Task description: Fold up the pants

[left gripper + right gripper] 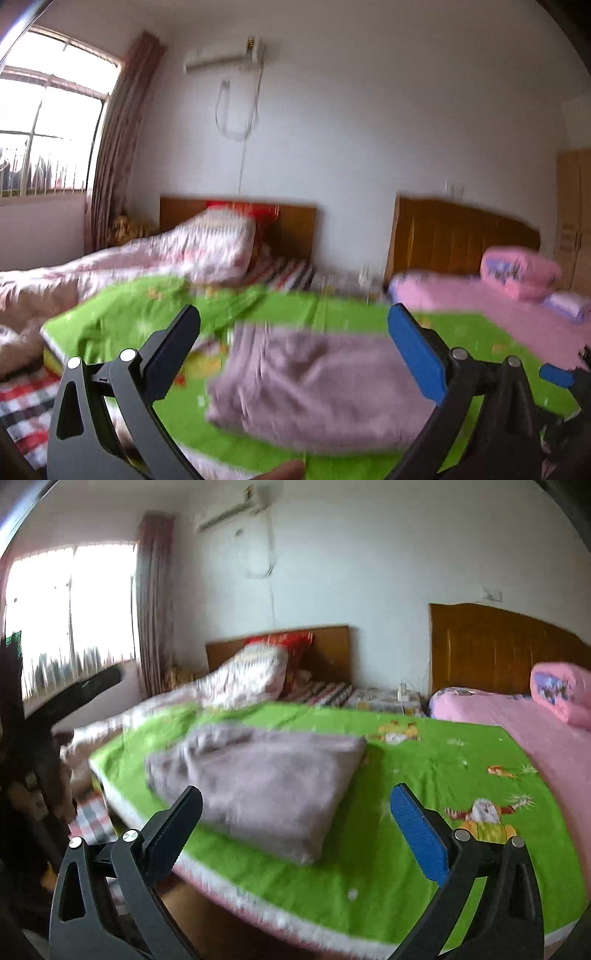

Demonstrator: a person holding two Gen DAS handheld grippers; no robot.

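A quilt (236,679) lies heaped on the far left bed. The left gripper (293,349) hangs spread wide and empty, just above the near edge of the folded pants (314,380) on the green blanket (424,760). The right gripper (295,827), likewise spread and empty, is near the pants' right side. A pink bed (498,709) stands far right.

Blurred view from the left gripper (293,350), its two fingers spread wide apart, holding nothing. Between them, at centre toward 6 o'clock, mauve pants (314,380) lie folded in a thick stack on a bright green blanket (332,308). At 9 o'clock a pink floral quilt (155,254) is heaped. At 3 o'clock sits a pink bed (461,291) with a wooden headboard (461,236). At 10 o'clock a bright window (51,125). A blue pad (554,374) of the right gripper shows near 4 o'clock.
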